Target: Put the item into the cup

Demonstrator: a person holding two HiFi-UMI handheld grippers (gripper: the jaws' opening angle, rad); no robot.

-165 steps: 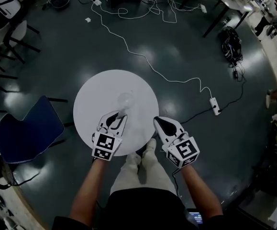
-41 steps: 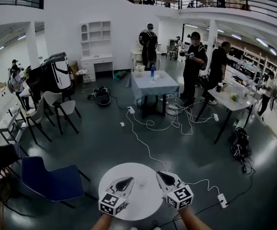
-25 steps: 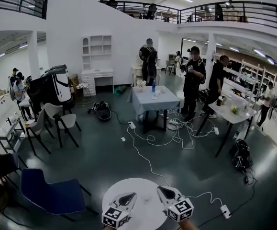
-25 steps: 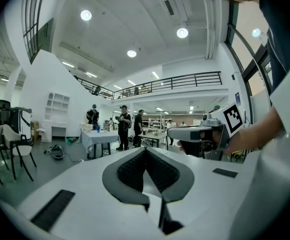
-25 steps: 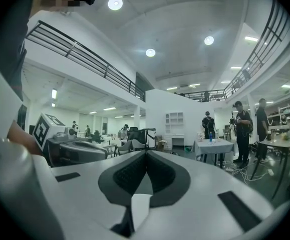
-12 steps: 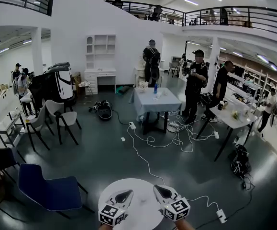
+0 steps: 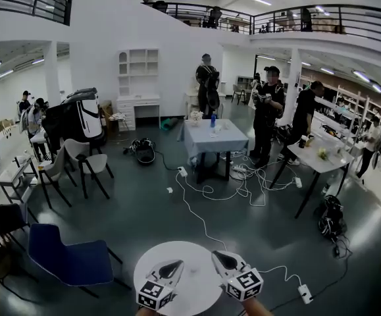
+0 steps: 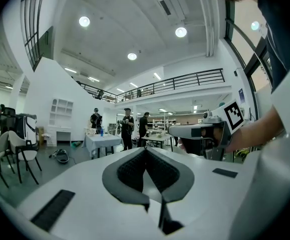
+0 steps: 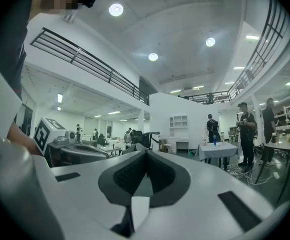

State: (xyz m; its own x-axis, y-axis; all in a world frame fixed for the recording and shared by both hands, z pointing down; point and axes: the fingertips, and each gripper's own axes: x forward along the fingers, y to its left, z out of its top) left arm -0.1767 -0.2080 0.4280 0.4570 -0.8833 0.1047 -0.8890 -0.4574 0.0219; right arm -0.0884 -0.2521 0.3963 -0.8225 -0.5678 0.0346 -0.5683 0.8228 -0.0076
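I steer two white grippers, each carrying one cube with black square markers. The left gripper (image 7: 176, 264) has its jaws pressed together, empty; the right gripper (image 7: 216, 255) likewise. One round white table (image 7: 197, 287) lies beneath both jaw tips. I cannot make out the cup there.

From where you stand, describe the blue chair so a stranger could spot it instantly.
Find the round white table at the head view's bottom edge. Left of it stands the blue chair, the only blue seat; the pale chairs stand farther back.
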